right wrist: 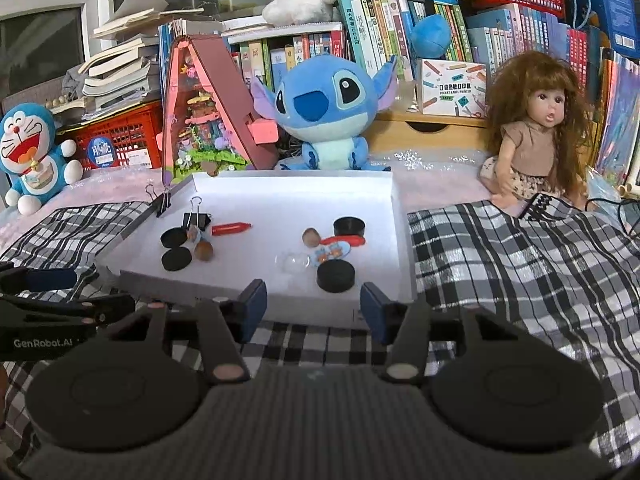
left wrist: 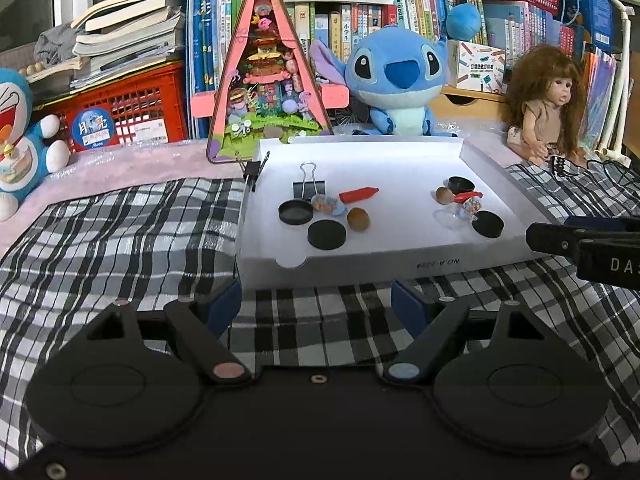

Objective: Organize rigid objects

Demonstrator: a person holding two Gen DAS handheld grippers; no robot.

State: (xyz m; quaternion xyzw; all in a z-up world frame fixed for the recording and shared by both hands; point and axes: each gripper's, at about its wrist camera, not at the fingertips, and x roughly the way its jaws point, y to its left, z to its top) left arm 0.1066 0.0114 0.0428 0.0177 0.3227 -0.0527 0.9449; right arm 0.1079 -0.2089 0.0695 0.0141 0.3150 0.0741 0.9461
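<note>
Here, a white tray (left wrist: 400, 256) is seen lying on a checked cloth (left wrist: 120, 232), with small things gathered in two groups inside it. In the left group a binder clip (left wrist: 306, 186), an open black lid (left wrist: 296, 212), a black disc (left wrist: 327, 234), a red marker (left wrist: 359, 195), a nut (left wrist: 358, 219) and a printed pebble (left wrist: 328, 204) are set close together, the pebble touching the lid's rim. In the right group a black cup (right wrist: 349, 226), a second nut (right wrist: 311, 237), a red piece (right wrist: 346, 240), a printed piece (right wrist: 332, 254), a clear dome (right wrist: 294, 262) and a second disc (right wrist: 336, 275) are clustered near the tray's front right corner. A second clip (right wrist: 162, 200) is clamped on the tray's left wall.

The left claw (left wrist: 316, 306) is held in front of the tray's near wall, its jaws spread apart with nothing between them. The right claw (right wrist: 312, 312) is likewise held apart and bare, just before the near wall and the second disc. Each claw is glimpsed at the edge of the other's view.

Behind the tray a Stitch plush (left wrist: 396, 84), a pink triangular toy house (left wrist: 266, 80), a doll (right wrist: 536, 136) and a Doraemon plush (right wrist: 32, 152) are ranged before shelves of books (left wrist: 400, 20).
</note>
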